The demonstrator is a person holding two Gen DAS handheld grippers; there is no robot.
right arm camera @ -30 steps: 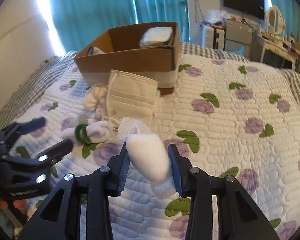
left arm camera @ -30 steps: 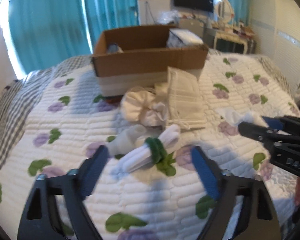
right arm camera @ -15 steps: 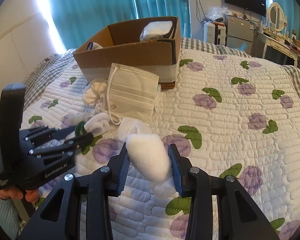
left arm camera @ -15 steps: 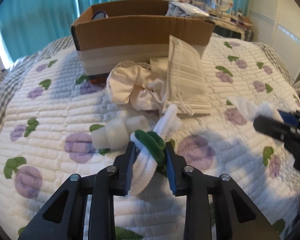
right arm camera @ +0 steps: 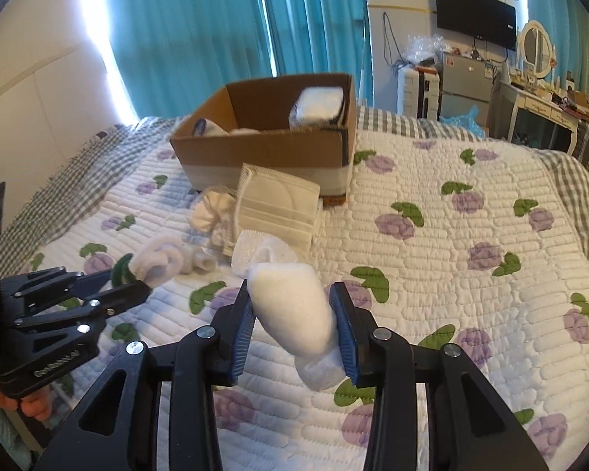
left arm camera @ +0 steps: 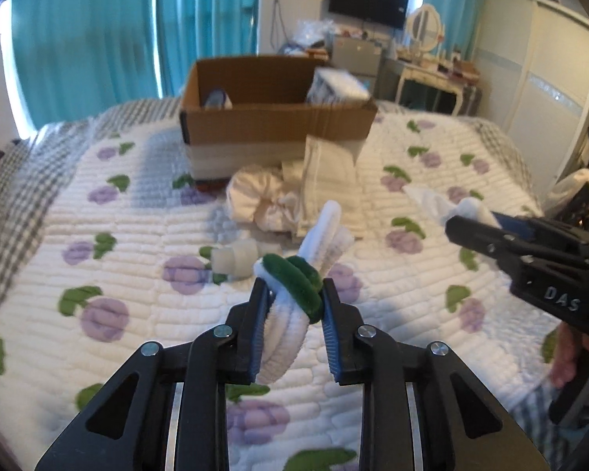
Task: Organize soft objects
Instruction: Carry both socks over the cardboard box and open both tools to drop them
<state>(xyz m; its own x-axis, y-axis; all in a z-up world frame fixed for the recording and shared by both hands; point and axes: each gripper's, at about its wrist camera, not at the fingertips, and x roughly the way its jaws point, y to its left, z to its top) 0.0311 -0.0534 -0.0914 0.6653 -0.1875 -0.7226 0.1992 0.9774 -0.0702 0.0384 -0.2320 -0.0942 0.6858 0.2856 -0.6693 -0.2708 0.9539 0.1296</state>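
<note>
Left wrist view: left tongs (left arm camera: 292,306) pinch the green-banded sock roll (left arm camera: 294,294) (lifted), right tongs (right arm camera: 292,314) clamp a white sock (right arm camera: 294,310).

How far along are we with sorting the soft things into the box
Partly done. The cardboard box already holds a few soft items. In hand: the left gripper grips a white sock bundle with a green band; the right gripper holds a plain white sock. Left on the bed: the face mask, a cream cloth bundle and a small white roll.

Left claw (left arm camera: 292,314) has closed on the green-banded sock roll (left arm camera: 294,294) and lifted it off the quilt (left arm camera: 137,235)
</note>
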